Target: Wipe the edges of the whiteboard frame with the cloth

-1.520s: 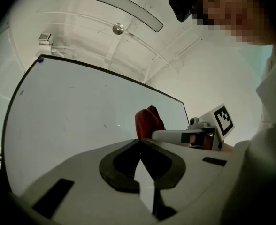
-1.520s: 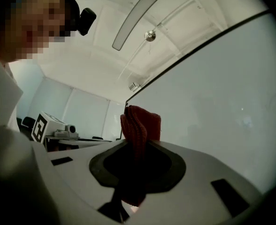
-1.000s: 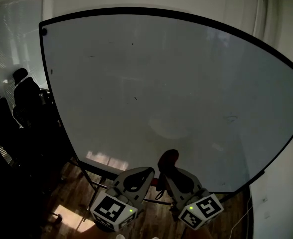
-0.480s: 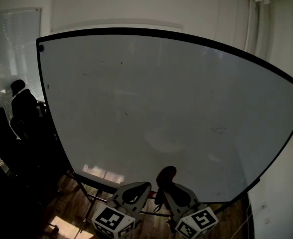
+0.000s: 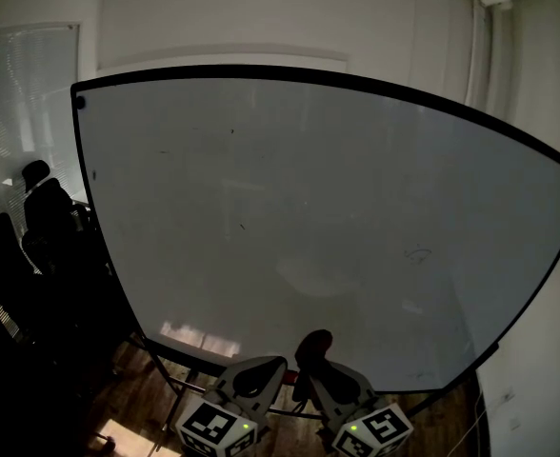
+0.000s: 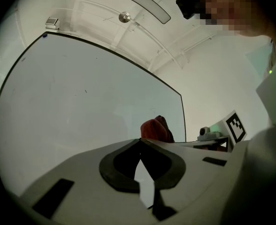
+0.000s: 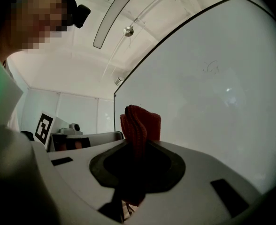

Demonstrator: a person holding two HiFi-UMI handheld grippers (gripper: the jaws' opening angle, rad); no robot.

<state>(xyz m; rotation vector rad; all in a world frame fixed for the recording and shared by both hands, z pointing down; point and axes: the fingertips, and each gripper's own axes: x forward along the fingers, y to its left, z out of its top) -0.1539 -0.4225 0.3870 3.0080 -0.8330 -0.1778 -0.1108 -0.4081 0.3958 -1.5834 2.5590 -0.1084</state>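
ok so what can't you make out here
Cloth touching the whiteboard or not: head view gives no depth.
Its bottom edge, middle: head view, hidden behind left claw and right claw.
Scribble: head view, too small to read.
Its right end: cut off by head view's edge.

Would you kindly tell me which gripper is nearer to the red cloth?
Right. The right gripper has its jaws shut on the cloth; the left gripper sits beside it, jaws together on nothing.

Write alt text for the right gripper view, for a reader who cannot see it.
The right claw is shut on a red knitted cloth that sticks up beside a large black-framed whiteboard. A long ceiling light runs overhead.
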